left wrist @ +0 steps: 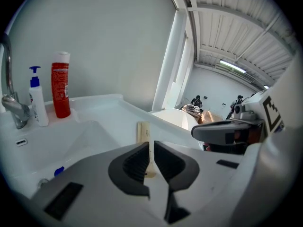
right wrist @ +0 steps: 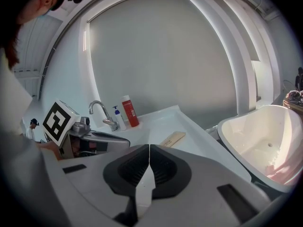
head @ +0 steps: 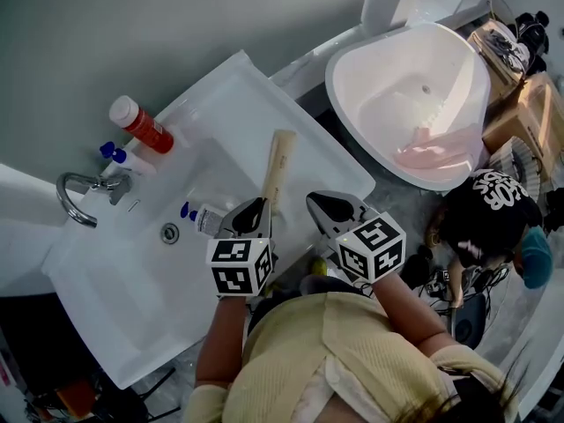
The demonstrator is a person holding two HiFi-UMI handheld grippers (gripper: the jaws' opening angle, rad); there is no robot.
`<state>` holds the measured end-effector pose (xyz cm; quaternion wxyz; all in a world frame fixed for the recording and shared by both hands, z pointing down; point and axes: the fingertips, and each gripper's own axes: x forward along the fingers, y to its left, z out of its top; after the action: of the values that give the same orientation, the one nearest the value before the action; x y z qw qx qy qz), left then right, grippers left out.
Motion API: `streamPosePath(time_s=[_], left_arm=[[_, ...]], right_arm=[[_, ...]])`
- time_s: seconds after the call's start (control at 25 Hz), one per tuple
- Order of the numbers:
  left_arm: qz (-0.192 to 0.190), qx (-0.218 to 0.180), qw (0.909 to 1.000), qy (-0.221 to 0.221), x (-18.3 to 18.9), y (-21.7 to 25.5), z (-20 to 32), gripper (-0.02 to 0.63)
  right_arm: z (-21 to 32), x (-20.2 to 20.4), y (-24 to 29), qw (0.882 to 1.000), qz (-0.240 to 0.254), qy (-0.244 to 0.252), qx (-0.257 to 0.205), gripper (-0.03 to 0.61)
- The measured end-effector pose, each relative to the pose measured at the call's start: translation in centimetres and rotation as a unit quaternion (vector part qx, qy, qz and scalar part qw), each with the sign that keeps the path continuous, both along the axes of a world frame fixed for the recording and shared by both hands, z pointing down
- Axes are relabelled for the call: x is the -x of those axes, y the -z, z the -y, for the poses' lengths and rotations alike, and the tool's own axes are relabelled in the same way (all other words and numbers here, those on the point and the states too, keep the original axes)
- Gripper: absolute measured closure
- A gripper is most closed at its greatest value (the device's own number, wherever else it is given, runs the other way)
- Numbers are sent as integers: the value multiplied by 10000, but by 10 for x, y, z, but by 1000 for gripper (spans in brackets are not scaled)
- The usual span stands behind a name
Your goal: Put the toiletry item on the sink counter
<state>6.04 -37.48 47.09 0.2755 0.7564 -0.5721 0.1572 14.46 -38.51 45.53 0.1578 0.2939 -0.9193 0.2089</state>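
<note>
A long cream-coloured box lies flat on the right rim of the white sink. My left gripper hovers at the box's near end, its jaws shut to a sliver with nothing between them. In the left gripper view the box shows just beyond the left gripper. My right gripper hangs beside it over the sink's front right edge, shut and empty. The right gripper view shows the box ahead of the right gripper. A small bottle with a blue cap lies in the basin.
A red bottle and a blue-topped pump bottle stand beside the faucet at the sink's back. A large white tub with a pink cloth stands to the right. A person crouches past it.
</note>
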Motion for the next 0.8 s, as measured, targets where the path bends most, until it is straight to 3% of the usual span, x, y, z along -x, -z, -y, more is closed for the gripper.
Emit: streamPosePath(time_s=[0.8], left_arm=[[-50,-112,9995,-274,17,17,-50,555]], right_arm=[[-44,15,12,9994,-21,-335,-126,551]])
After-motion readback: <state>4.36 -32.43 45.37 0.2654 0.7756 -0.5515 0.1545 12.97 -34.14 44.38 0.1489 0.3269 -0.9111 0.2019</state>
